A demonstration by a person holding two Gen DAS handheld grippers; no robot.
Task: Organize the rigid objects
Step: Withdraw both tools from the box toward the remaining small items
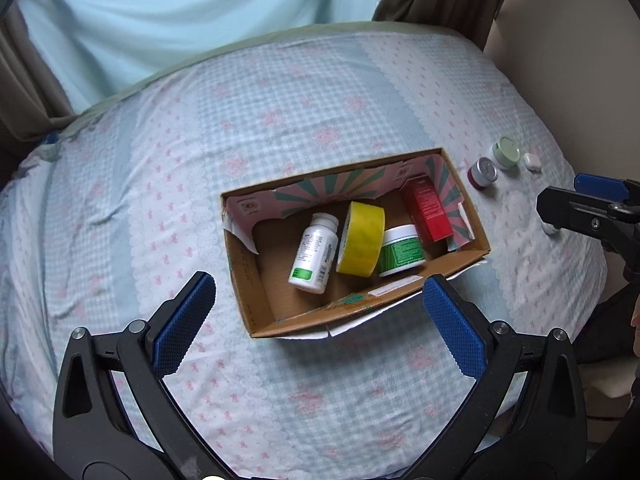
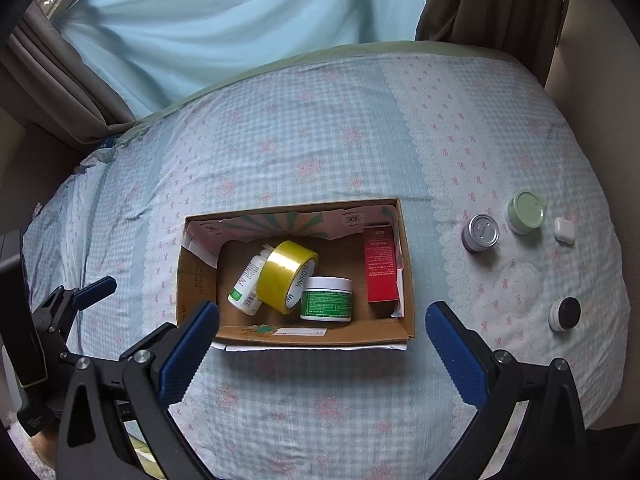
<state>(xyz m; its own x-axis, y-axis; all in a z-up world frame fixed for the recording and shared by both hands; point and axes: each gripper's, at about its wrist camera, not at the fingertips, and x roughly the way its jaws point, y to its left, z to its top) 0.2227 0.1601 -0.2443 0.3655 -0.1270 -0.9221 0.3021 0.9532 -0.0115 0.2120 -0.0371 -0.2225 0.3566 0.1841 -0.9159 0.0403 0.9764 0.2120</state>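
Observation:
An open cardboard box (image 1: 256, 280) (image 2: 196, 280) lies on the bed. In it are a white pill bottle (image 1: 314, 254) (image 2: 248, 280), a yellow tape roll (image 1: 360, 238) (image 2: 286, 276), a green-labelled white jar (image 1: 400, 250) (image 2: 326, 298) and a red carton (image 1: 426, 212) (image 2: 380, 266). To its right on the bed lie a silver-lidded jar (image 1: 484, 172) (image 2: 480, 234), a pale green jar (image 1: 506, 152) (image 2: 525, 210), a white earbud case (image 1: 532, 161) (image 2: 564, 231) and a black-lidded jar (image 2: 565, 313). My left gripper (image 1: 318, 300) and right gripper (image 2: 322, 330) are open and empty, above the box's near side.
The bed carries a blue checked sheet (image 1: 280, 92) (image 2: 320, 120) with pink bows. Light blue and brown curtains (image 2: 240, 12) hang behind it. A beige wall (image 2: 592, 100) runs along the right edge of the bed. The other gripper shows at the edge of each view.

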